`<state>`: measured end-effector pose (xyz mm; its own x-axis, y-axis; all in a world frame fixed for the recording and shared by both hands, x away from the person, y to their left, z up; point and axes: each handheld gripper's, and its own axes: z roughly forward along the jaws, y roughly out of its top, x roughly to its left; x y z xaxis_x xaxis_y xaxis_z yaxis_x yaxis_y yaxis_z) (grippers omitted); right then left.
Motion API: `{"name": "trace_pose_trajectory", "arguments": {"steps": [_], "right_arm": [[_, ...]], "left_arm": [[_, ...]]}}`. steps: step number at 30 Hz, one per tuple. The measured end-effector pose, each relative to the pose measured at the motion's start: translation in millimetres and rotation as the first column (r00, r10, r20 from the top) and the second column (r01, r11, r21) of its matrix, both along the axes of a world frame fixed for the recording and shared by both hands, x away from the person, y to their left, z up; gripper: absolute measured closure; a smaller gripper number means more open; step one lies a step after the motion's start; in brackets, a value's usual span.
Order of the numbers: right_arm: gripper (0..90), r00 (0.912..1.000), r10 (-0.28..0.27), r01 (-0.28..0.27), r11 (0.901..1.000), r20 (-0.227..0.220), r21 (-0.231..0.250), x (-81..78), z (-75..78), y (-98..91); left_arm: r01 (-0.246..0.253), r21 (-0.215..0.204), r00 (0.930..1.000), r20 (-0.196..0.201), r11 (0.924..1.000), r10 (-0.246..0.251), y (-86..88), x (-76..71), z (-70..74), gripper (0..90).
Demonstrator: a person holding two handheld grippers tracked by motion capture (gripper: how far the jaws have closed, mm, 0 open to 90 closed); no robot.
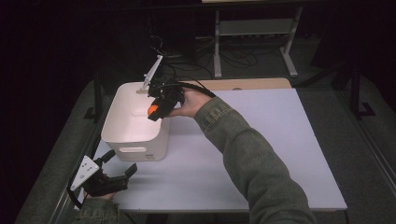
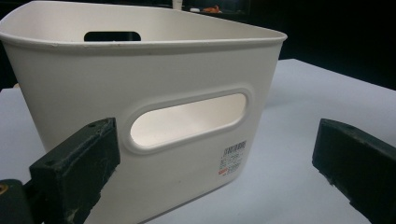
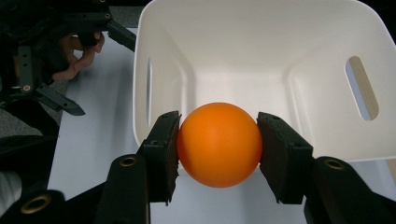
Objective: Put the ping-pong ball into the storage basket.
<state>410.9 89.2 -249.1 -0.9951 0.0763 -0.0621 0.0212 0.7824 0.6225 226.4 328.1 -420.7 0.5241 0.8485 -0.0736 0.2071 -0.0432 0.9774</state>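
Note:
An orange ball (image 3: 218, 143) sits clamped between the two black jaws of my right gripper (image 3: 217, 149). From the high view that gripper (image 1: 154, 112) hovers over the right rim of a white bin (image 1: 122, 133), with the ball (image 1: 152, 110) just above the rim. The bin's inside (image 3: 261, 60) lies open below the ball and holds nothing I can see. My left gripper (image 1: 120, 163) rests at the table's near left corner, jaws open, facing the bin's handle slot (image 2: 187, 119). Nothing lies between its jaws.
The bin stands on a white tabletop (image 1: 261, 140), near its left side. A white rod (image 1: 153, 71) leans up behind the bin. A metal stand (image 1: 254, 37) and cables lie on the floor beyond the table.

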Motion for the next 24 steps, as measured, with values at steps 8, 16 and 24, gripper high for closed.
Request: {"name": "trace_pose_trajectory", "arguments": {"steps": [8, 16, 24], "right_arm": [[49.6, 1.0000, 0.003, -0.002, 0.9998, -0.009, 0.022, 6.1, -4.2, 7.5], [49.5, 0.9994, -0.014, 0.013, 0.9990, 0.031, 0.043, 10.0, -10.2, 12.8], [49.5, 0.9999, -0.008, 0.008, 0.9988, 0.014, 0.049, 12.5, -18.8, 19.0]], "left_arm": [[0.003, 0.000, 1.0000, 0.001, 1.0000, -0.003, 0.4, 0.2, 0.1, 0.3], [0.009, 0.000, 1.0000, 0.001, 1.0000, -0.009, -0.5, 0.4, 0.2, 0.3], [0.012, 0.001, 0.9999, 0.001, 0.9999, -0.012, -0.6, 0.7, 0.2, 0.3]]}}
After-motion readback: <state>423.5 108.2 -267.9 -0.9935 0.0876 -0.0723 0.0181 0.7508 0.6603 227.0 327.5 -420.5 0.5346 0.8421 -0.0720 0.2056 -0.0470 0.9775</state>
